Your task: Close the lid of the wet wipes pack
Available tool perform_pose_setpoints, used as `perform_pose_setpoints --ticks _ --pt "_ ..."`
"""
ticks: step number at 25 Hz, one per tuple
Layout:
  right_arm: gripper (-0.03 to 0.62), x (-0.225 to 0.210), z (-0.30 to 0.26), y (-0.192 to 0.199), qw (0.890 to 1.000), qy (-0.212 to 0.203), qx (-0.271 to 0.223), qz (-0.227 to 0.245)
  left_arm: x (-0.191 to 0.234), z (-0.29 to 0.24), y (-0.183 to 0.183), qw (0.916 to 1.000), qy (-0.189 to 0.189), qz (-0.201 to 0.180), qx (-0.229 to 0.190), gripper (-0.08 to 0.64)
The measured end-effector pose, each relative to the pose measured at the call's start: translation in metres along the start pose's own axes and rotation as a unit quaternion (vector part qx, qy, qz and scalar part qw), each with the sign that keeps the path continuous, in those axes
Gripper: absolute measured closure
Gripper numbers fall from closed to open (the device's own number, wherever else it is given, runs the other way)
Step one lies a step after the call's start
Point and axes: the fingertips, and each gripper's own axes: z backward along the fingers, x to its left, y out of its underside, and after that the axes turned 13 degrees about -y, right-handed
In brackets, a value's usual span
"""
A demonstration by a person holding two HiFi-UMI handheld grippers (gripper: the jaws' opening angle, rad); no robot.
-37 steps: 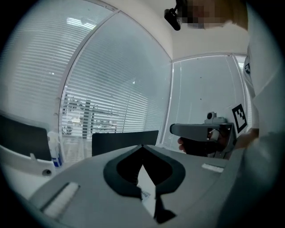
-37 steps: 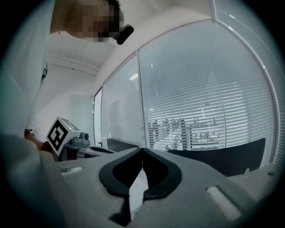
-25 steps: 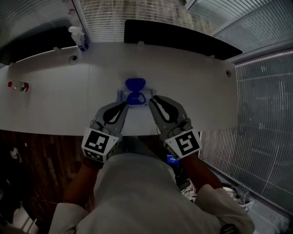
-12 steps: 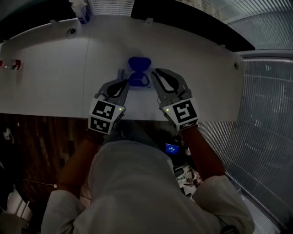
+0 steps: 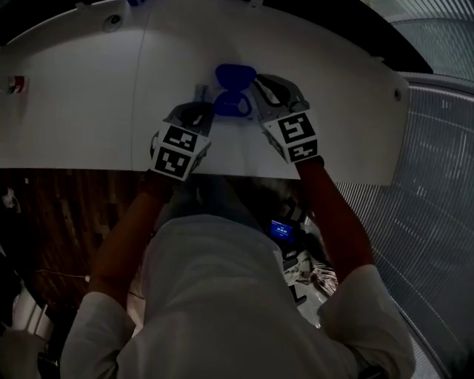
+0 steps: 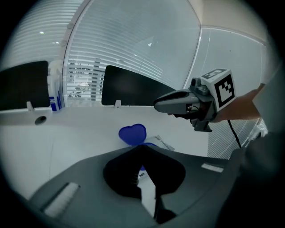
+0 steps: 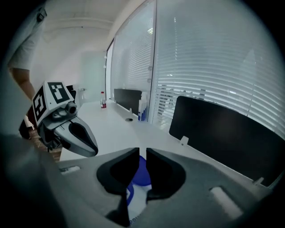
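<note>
The wet wipes pack (image 5: 209, 95) lies flat on the white table (image 5: 89, 111). Its blue lid (image 5: 235, 75) stands flipped open behind the blue ring (image 5: 234, 107) of the opening. My left gripper (image 5: 204, 111) hovers at the pack's near left side, and its tips look closed together with nothing held. My right gripper (image 5: 261, 80) is at the pack's right side. In the left gripper view the lid (image 6: 132, 133) shows just past the left gripper (image 6: 141, 148). In the right gripper view the right gripper (image 7: 142, 153) shows a narrow empty gap, with the lid (image 7: 141, 173) behind it.
A spray bottle (image 6: 54, 89) and black panels (image 6: 133, 91) stand along the table's far edge before the window blinds. A small red-capped bottle (image 5: 15, 84) sits far left. A cable hole (image 5: 112, 22) is near the back left. The table's near edge runs just behind my grippers.
Both grippers have come down and forward, and now flank the wipes pack. The head view has tilted, so the table sits higher in the picture.
</note>
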Motion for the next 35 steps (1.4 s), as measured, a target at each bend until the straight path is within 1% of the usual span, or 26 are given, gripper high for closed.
perform_pose_setpoints --ticks 8,14,17,20,22,24,26,30,32,35 --pt "0.546 -0.030 -0.031 0.034 0.999 0.009 0.037 0.002 0.004 -0.033 0.039 0.9979 -0.006 -0.032 0.056 0.557" --pt "0.546 -0.061 -0.040 0.048 0.998 0.025 0.055 0.014 0.007 -0.050 0.058 0.9958 -0.011 -0.039 0.082 0.557" --pt "0.546 -0.072 -0.046 0.051 0.998 0.020 0.060 0.015 0.007 -0.056 0.070 0.9941 -0.013 -0.042 0.099 0.557" --pt "0.546 -0.075 -0.053 0.054 0.998 -0.008 0.068 0.005 0.007 -0.062 0.079 0.9928 -0.016 -0.043 0.111 0.557" --pt "0.532 -0.073 -0.059 0.062 0.996 -0.038 0.077 -0.015 0.008 -0.065 0.083 0.9922 -0.018 -0.046 0.114 0.557" --pt "0.494 -0.068 -0.065 0.070 0.992 -0.077 0.089 -0.041 0.008 -0.067 0.085 0.9917 -0.018 -0.050 0.117 0.557" --pt "0.485 -0.065 -0.069 0.076 0.987 -0.108 0.096 -0.064 0.008 -0.069 0.087 0.9911 -0.017 -0.053 0.121 0.557" --pt "0.479 -0.063 -0.074 0.081 0.978 -0.151 0.102 -0.098 0.008 -0.070 0.085 0.9909 -0.016 -0.053 0.123 0.557" --pt "0.479 -0.060 -0.075 0.083 0.974 -0.171 0.102 -0.108 0.008 -0.071 0.084 0.9910 -0.016 -0.053 0.122 0.557" --pt "0.488 -0.053 -0.072 0.078 0.971 -0.195 0.101 -0.099 0.009 -0.071 0.083 0.9912 -0.017 -0.052 0.121 0.557"
